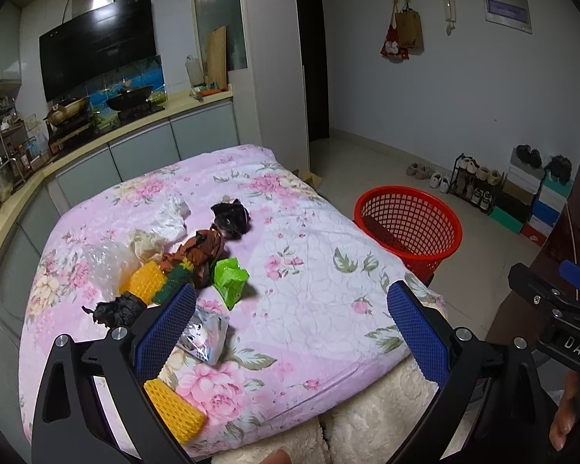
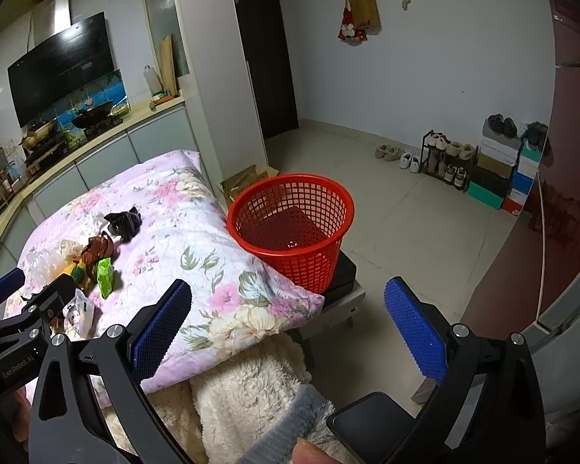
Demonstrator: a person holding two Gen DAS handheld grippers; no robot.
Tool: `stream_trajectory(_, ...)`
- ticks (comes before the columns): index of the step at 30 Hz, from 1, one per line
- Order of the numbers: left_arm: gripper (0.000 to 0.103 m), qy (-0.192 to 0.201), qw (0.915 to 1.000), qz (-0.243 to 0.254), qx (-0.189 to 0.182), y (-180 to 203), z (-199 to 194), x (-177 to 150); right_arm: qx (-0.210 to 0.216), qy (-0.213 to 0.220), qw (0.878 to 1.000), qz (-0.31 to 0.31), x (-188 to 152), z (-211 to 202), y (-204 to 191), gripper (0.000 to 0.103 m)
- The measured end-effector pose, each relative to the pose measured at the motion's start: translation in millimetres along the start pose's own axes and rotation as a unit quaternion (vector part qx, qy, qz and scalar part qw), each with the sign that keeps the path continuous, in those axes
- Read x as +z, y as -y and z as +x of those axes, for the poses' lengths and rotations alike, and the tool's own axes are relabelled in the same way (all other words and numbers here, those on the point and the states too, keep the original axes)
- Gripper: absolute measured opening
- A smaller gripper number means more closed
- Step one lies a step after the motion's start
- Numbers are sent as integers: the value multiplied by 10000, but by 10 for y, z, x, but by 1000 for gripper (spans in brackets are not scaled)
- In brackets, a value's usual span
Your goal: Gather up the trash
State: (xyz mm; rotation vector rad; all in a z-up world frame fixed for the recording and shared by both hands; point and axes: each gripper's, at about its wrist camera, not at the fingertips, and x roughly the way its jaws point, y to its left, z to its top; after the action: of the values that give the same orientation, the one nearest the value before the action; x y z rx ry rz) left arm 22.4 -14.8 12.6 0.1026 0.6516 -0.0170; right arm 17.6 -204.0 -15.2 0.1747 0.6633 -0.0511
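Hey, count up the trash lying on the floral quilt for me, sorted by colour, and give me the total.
Yellow foam nets: 2
Black crumpled bags: 2
Green: 2, a bright wrapper and a dark foam net
Brown wrapper: 1
Clear or white plastic: 3
Silver packet: 1
Total: 11

- Far left we see a black range hood above a wok on the counter.
- A shoe rack stands far right — stacked shoeboxes just beside it.
- Bags hang on the far wall.
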Motion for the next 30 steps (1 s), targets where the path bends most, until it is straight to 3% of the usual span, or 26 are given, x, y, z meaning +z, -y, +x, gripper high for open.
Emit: stream_trajectory(30, 96, 197, 9997, -107, 91, -90, -106, 61, 79, 179, 9998, -33, 96, -151, -20, 97)
